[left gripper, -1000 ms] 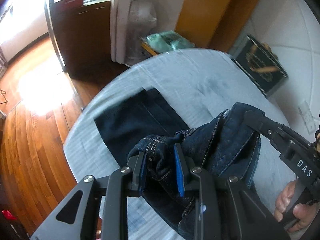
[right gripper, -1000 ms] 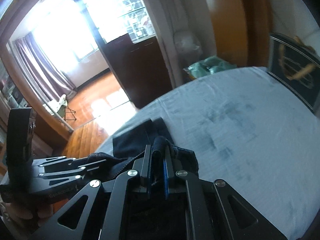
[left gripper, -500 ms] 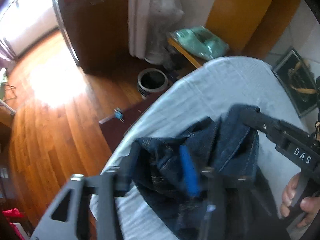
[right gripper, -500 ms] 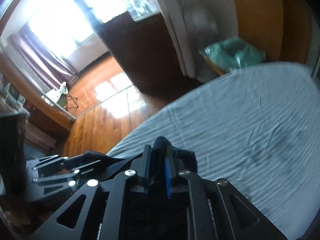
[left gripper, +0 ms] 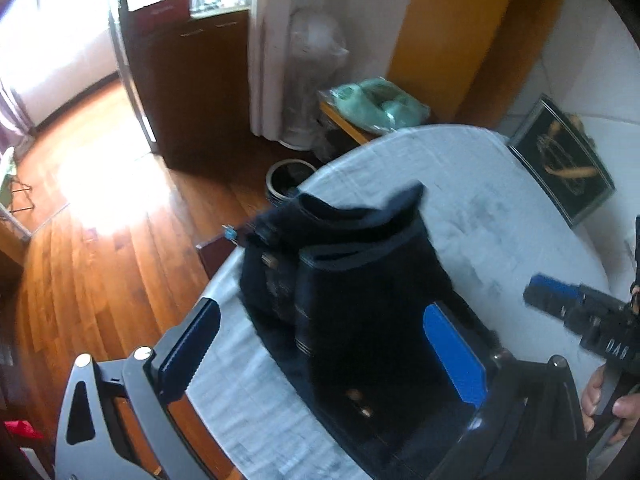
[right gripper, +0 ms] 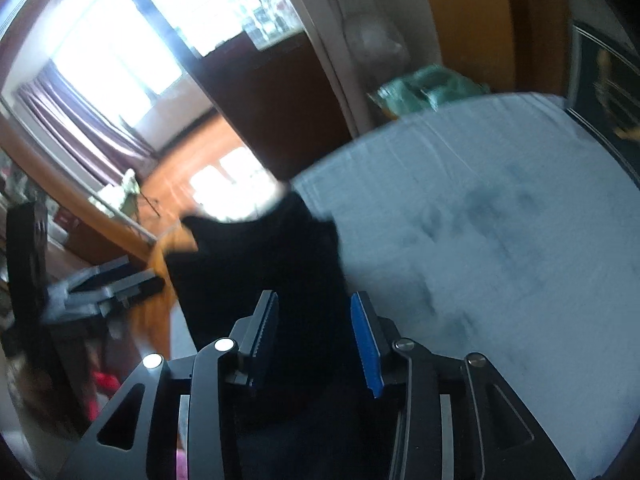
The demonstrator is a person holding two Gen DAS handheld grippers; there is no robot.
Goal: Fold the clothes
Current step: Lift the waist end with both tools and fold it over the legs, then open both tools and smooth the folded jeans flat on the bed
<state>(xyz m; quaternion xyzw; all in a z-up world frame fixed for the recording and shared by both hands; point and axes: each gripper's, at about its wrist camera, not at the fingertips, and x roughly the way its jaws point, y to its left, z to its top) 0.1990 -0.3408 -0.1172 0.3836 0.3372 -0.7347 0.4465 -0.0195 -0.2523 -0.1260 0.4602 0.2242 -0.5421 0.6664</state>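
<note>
Your left gripper (left gripper: 320,344) is opening wide – its jaws are standing far apart and gripping nothing. The dark jeans (left gripper: 352,304) are lying between them, but the pads are not pressing on the cloth. Your right gripper (right gripper: 316,336) is opening too, about partway, with the jeans (right gripper: 288,264) between its jaws and no squeeze on them. Your right hand (left gripper: 612,404) is holding that gripper's handle at the right side of the left view.

The jeans are lying folded near the left edge of the table (left gripper: 500,216), on its pale grey cover. Farther off – past the table's far edge – a green bundle (left gripper: 376,104) is sitting, and the wood floor (left gripper: 100,248) is shining in the sun.
</note>
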